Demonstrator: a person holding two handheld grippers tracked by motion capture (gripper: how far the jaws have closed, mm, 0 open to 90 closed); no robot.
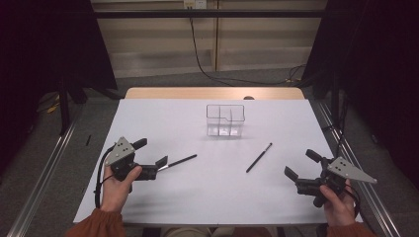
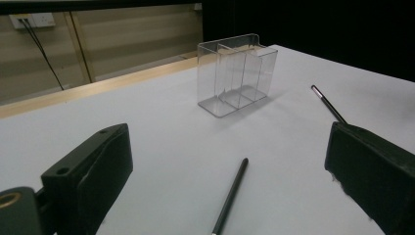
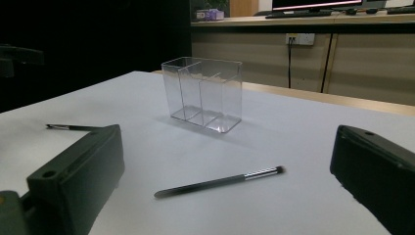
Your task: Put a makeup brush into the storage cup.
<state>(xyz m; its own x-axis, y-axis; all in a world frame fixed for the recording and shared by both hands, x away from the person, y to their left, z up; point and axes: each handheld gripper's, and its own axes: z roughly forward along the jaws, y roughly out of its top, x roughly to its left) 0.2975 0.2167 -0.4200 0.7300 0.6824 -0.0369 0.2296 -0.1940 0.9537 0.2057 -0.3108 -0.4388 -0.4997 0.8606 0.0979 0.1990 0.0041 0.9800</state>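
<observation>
At the left edge of the white worktop (image 1: 163, 197), the person's left hand (image 1: 116, 190) holds the left tongs (image 1: 163, 162) low over the surface, jaws spread wide and gripping nothing, aimed straight along the near end of a thin black pencil-like stick (image 1: 180, 160) that lies flat just ahead of them; in the left gripper view that stick (image 2: 230, 196) runs up between the two black jaws, which suggests the hand is lined up to close on it next. Its lower end is cut off by the bottom of that view, so I cannot tell how near the jaws it really is. Further along, toward the far middle of the worktop, stands a clear plastic organiser box with inner dividers (image 1: 226, 120), upright and empty as far as I can see, probably set there as the place the sticks are meant to go; its walls are so transparent that the exact number of compartments is hard to read. Right of centre lies a second slim black brush-like stick with a silvery band near one tip (image 1: 259, 157), flat on the worktop and well apart from the box, and the right gripper view shows it (image 3: 220, 182) lying crosswise between the jaws. At the right edge, the right hand (image 1: 338, 205) holds the right tongs (image 1: 300, 164) released too, jaws parted, short of that stick and not touching it.
</observation>
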